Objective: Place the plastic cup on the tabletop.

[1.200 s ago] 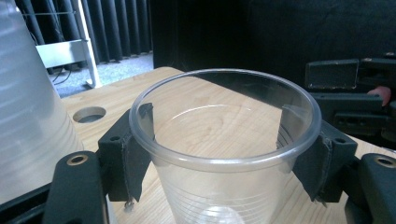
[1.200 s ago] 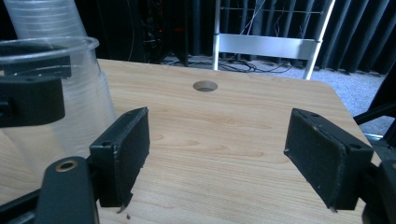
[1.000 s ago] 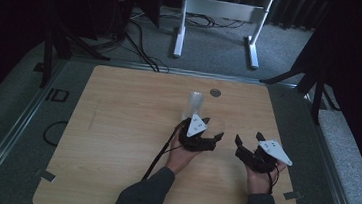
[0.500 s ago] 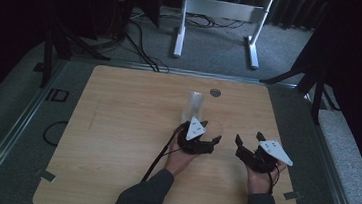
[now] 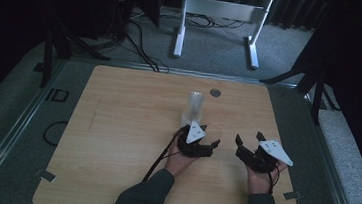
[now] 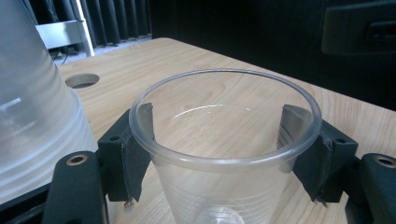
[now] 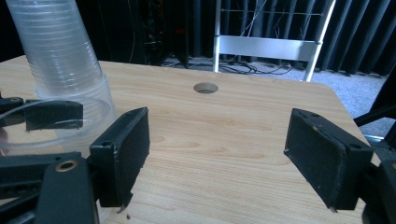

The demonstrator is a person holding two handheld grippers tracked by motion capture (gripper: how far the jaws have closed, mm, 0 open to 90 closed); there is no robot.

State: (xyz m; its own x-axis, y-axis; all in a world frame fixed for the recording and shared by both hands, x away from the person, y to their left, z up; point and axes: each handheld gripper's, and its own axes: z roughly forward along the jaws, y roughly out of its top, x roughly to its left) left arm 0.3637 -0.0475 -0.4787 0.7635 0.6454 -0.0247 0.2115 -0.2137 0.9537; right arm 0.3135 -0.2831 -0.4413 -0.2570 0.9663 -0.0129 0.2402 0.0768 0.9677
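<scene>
A single clear plastic cup (image 6: 224, 154) stands upright on the wooden table (image 5: 115, 141), near its middle, just beside a tall stack of upside-down cups (image 5: 194, 108). The left gripper (image 6: 219, 140) has one black pad on each side of the cup, both touching its wall just under the rim, so it is clamped on the cup. The right gripper (image 5: 251, 141) rests near it on the table, its jaws wide apart and with only bare wood between them.

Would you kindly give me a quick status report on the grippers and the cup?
Left gripper shut on cup, upright. Right gripper open, holding nothing. Cup stack close beside the cup, whether touching unclear.
</scene>
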